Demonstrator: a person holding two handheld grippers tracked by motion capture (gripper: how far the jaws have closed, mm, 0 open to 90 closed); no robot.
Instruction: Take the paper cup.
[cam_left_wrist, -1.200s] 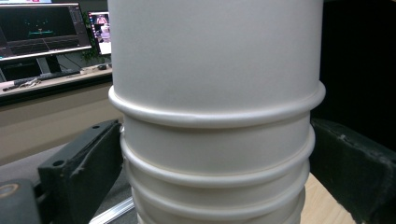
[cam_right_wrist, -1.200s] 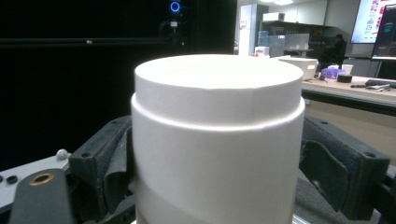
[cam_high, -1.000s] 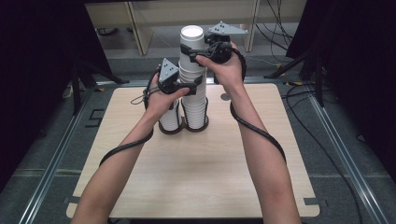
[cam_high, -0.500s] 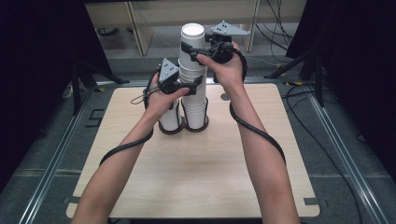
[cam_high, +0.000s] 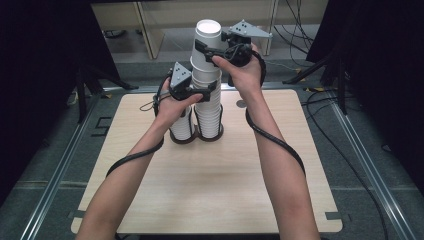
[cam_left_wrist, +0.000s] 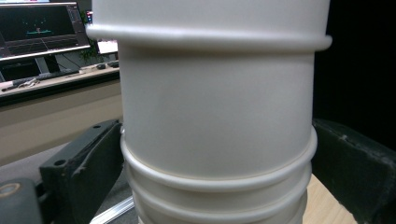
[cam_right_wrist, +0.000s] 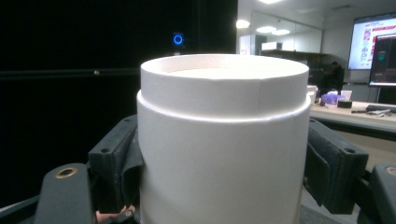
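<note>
1. So, the main thing is the tall stack of white paper cups (cam_high: 207, 82), nested upside down, standing upright at the far middle of the table (cam_high: 210, 200). Its long axis runs straight up and down.
2. The top cup (cam_high: 208, 35) sits at the very peak of that stack. In the right gripper view it's right between the jaws, with the black pads pressed against both sides, so the right tongs (cam_high: 207, 50) look clenched on it from the right side.
3. Lower down, the left tongs (cam_high: 209, 89) come in from the left and grip the stack around its middle. In the left gripper view the jaws hug a cup wall on both sides, just above a run of rolled rims.
4. The relation that matters: the right hand is the higher one and holds the piece that would come off, while the left pins what's under it. My guess is the next pull has to go straight up along the stack's axis, or the tower tips.
5. A shorter cup stack (cam_high: 181, 129) stands just beside the tall one on its left, bases close or touching, hard to say.
6. Hidden stuff: the left hand (cam_high: 176, 100) covers most of the short stack, and I can't count the cups.
</note>
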